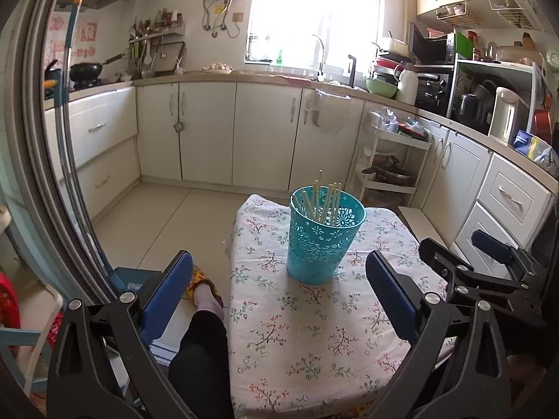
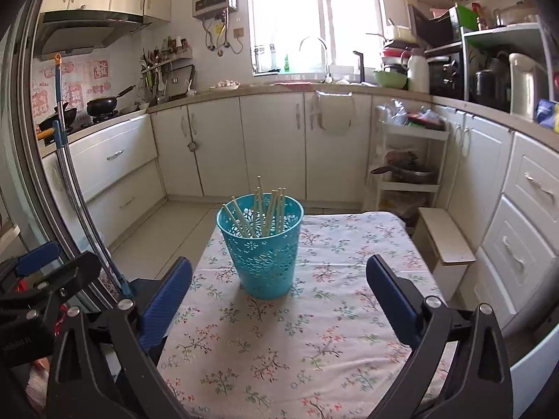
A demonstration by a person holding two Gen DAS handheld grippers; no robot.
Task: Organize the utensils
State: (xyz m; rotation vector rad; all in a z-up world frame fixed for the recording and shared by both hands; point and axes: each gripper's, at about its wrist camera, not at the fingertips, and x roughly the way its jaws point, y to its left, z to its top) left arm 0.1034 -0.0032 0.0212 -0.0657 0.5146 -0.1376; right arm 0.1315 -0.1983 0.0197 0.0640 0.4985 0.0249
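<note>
Sitting upright near the middle of the flowered tablecloth (image 1: 307, 342) is a teal lattice bin (image 1: 323, 241), mouth up, with a bunch of pale chopsticks (image 1: 326, 202) standing inside it. Their long axis runs pretty much vertical, tips poking just over the rim; most cluster toward the far right of the bin, and a couple on the left lean outward against the wall, so the bundle fans a bit rather than standing straight. Both grippers are spread wide with nothing between the blue pads: the left gripper (image 1: 279, 293) hangs over the near left part of the table and the right gripper (image 2: 279, 296) over the near right part, each well apart from the bin, not touching it. From the left wrist view you can also see the right gripper's black frame off to the right. Room-wise, the cloth is bare all around the bin, with more open surface on the near side than the far side. The table's left edge drops to open tile floor (image 1: 167, 216), where a person's leg and slippered foot (image 1: 206, 296) sit just beside the edge. On the right, a small white step stool (image 2: 443, 241) and drawer fronts (image 2: 527, 223) stand near that edge, so it's tighter there. The far edge faces open floor before the cabinets (image 1: 209, 132).
</note>
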